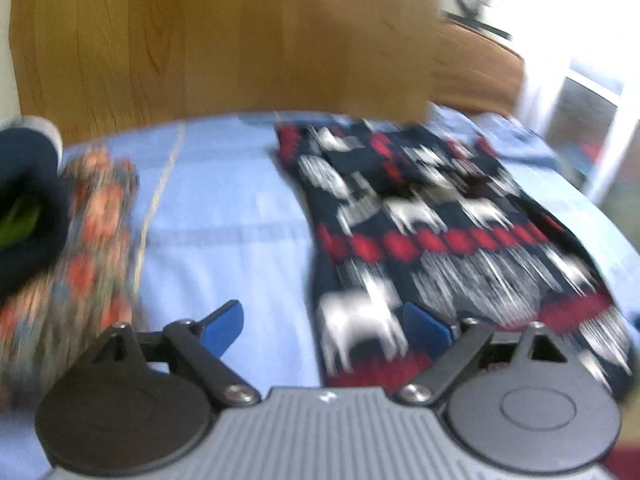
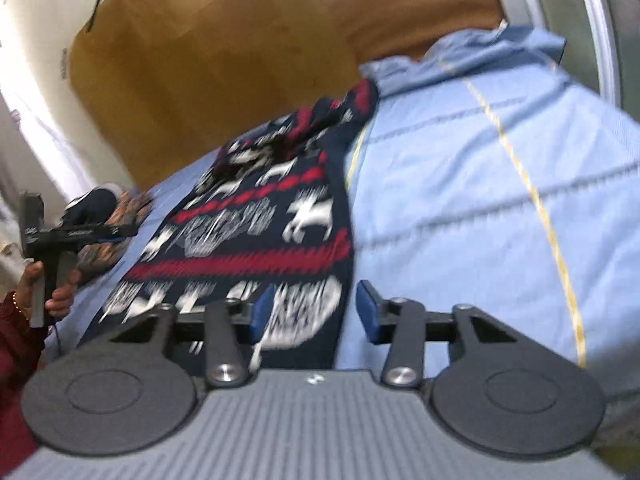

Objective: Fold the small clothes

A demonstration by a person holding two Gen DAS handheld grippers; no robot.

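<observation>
Patterned knit flat on blue bed sheet, partly folded into a long band.

- Long axis: runs away from both claws toward the wooden headboard; near end low in both wrist views, far end bunched by the headboard.
- Left claw: wide, nothing between the pads. Left finger over bare sheet, right finger over the knit's near-left corner. Knit ahead and to the right of this claw.
- Right claw: about half open, nothing visibly pinched. Straddles the knit's right long edge at the near end: left finger over the knit, right finger over sheet. Knit ahead and to the left.
- Contact with cloth: cannot tell, heavy blur in both views.
- Nearer hand: judged the right, already astride an edge; left needs a shift to the right to bracket its corner.
- Left hand on its handle, visible at far left of the right wrist view.
- Floral garment left of the left claw, apart from the knit across bare sheet.
- Next, as judged: pinch both near corners, carry them along the long axis toward the headboard.
</observation>
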